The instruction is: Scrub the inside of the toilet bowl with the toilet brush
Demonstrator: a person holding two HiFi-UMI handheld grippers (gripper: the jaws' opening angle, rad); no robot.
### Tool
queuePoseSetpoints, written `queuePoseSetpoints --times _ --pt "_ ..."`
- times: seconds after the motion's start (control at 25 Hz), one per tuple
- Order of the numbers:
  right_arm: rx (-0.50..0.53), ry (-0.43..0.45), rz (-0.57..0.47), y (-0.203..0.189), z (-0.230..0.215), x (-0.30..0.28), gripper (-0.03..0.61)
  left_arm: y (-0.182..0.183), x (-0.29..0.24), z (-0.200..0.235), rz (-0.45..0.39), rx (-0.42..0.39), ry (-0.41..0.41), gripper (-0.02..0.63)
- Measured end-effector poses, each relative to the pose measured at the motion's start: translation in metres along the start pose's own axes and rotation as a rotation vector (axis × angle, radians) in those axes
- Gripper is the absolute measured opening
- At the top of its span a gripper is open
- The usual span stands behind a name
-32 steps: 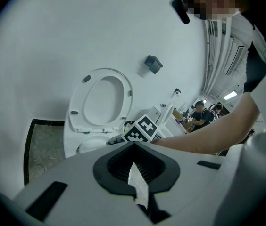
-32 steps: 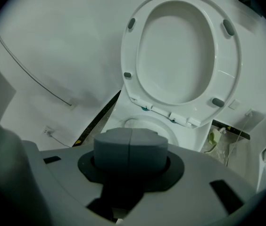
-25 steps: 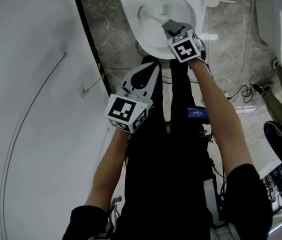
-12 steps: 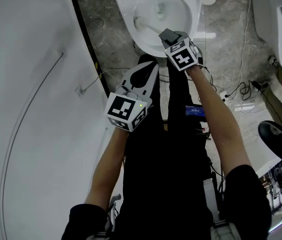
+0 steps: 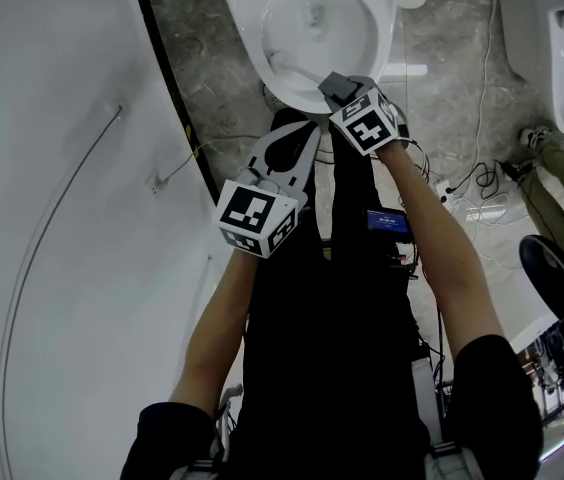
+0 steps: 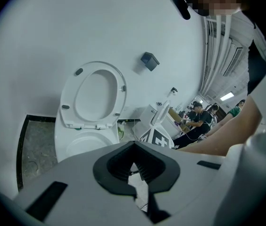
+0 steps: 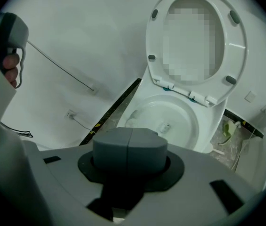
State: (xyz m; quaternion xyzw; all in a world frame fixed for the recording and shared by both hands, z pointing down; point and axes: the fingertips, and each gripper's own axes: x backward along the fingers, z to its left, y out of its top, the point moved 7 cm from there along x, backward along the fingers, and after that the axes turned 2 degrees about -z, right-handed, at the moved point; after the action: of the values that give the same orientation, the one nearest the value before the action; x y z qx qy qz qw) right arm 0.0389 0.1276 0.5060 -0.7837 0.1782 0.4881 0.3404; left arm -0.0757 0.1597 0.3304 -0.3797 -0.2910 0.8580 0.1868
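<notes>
Toilet brush (image 5: pixel 295 65) reaches into toilet bowl (image 5: pixel 380 28).
Right hand-held gripper (image 5: pixel 333 85) grasps it; left hand-held gripper (image 5: pixel 305 134) clenched, empty.

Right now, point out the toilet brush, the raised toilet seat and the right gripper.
toilet brush (image 5: pixel 300 68), head view, midway along its handle.
toilet seat (image 7: pixel 236 41), right gripper view, raised ring's right side.
right gripper (image 5: pixel 334 88), head view, between its closed jaw tips.

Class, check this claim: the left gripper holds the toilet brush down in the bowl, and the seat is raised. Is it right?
Not quite. The right gripper holds the toilet brush down in the bowl, as the head view shows; the left gripper is empty. The seat is raised.
</notes>
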Motion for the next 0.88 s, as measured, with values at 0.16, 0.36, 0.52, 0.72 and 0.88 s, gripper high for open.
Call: queuePoseSetpoints --times 0.16,0.36,0.52,0.72,0.88 --pt "0.038 0.016 0.022 -0.008 0.003 0.005 0.155 -0.001 0.002 0.0 0.001 0.0 -0.003 0.009" --pt "0.069 0.032 0.049 -0.021 0.002 0.012 0.155 0.001 0.002 0.002 0.001 0.001 0.0 0.009" --pt "0.07 0.044 0.067 -0.032 -0.001 0.018 0.155 0.002 0.001 0.004 -0.001 -0.001 0.005 0.009" --pt "0.072 0.047 0.086 -0.046 -0.005 0.025 0.155 0.003 -0.001 0.003 -0.003 -0.004 0.003 0.009" --pt "0.055 0.055 0.111 -0.053 -0.007 0.033 0.155 0.003 -0.002 0.001 -0.002 -0.005 0.0 0.009"
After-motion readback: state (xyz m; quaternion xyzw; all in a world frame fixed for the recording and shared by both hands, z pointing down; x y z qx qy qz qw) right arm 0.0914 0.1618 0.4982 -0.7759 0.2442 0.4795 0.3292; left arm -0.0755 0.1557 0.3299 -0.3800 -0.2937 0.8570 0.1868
